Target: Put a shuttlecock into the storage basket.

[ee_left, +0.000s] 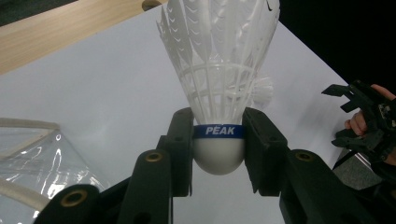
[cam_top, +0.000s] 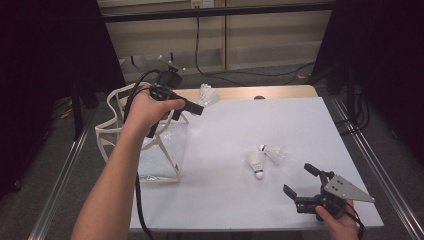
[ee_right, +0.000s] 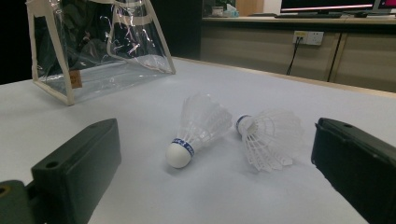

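Left claw (ee_left: 218,156) pinching 1 shuttlecock (ee_left: 219,70) | right claw (cam_top: 301,180) spread | 2 shuttlecocks loose (cam_top: 256,162) (cam_top: 272,152) | 1 bag (cam_top: 150,150)

White table (cam_top: 280,125): clear bag (cam_top: 150,150), two loose shuttlecocks (cam_top: 256,162) (cam_top: 273,152).

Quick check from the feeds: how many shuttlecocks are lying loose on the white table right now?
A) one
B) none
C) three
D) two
D: two shuttlecocks lie on the table, while the left gripper clamps a third shuttlecock by its cork.
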A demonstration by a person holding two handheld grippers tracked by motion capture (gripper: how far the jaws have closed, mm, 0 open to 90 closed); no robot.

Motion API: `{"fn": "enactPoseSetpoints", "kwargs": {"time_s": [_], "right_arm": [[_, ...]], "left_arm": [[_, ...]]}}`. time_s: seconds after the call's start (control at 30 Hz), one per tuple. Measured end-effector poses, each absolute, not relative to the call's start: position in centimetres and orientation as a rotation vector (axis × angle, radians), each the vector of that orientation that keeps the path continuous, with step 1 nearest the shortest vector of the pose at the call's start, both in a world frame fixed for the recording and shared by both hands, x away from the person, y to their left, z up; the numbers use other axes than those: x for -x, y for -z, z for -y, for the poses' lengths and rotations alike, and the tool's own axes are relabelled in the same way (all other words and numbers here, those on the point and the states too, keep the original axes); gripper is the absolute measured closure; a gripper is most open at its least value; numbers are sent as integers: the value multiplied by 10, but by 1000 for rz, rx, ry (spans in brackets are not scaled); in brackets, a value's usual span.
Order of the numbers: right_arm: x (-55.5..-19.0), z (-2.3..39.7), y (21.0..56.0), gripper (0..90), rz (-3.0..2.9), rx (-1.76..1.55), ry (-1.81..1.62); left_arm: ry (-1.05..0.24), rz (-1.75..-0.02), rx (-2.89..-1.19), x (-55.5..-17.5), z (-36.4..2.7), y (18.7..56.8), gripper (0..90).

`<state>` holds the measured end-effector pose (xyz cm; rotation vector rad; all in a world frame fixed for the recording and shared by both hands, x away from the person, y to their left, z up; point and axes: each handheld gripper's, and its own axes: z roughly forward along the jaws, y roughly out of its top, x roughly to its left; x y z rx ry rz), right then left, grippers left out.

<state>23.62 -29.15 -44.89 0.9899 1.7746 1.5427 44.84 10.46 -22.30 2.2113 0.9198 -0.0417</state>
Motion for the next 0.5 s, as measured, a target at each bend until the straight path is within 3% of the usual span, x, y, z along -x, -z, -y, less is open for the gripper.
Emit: {"fn": "enactPoseSetpoints", "kwargs": {"time_s": [0.5], "right_arm": [[-236,291,449,13,-1777,-990,-1543]], "left_arm": [[32,-930,-2195,-452,-112,217,657]]}}
